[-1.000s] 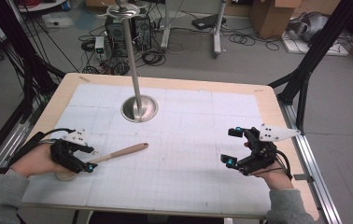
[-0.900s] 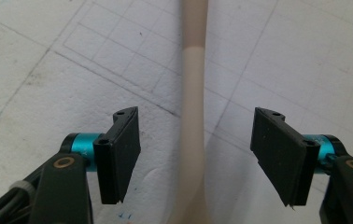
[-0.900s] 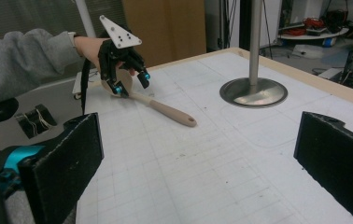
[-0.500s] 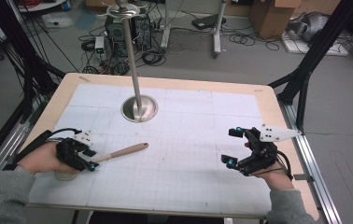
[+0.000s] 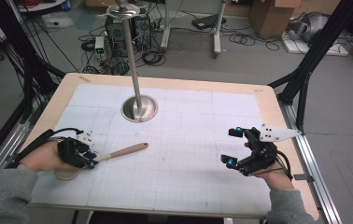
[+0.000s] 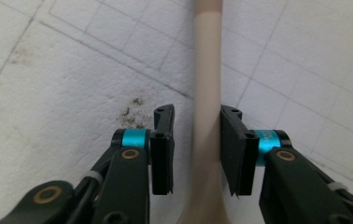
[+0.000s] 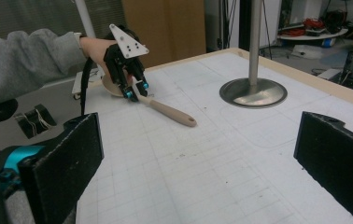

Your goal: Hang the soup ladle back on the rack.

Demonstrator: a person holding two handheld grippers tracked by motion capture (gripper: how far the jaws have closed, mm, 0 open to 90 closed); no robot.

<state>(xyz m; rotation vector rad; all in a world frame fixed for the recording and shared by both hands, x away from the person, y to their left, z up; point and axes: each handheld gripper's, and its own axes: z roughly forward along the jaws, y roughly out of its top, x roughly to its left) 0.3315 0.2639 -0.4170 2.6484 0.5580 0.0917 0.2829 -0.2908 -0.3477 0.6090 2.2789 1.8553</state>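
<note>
At lower left, our left gripper (image 5: 90,161) straddles the wooden spoon (image 5: 118,152) handle, jaws not yet clamped; closing comes next. Our right gripper (image 5: 233,147) waits, jaws spread.

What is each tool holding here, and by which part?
The left tool straddles the wooden spoon at its handle near the bowl; the right pad touches, a gap shows on the left, so no closed hold yet. The right tool is open, holding nothing.

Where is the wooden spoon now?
The wooden spoon lies on the table's left side, its handle between the left gripper's fingers, nearer the person than the metal stand.
</note>
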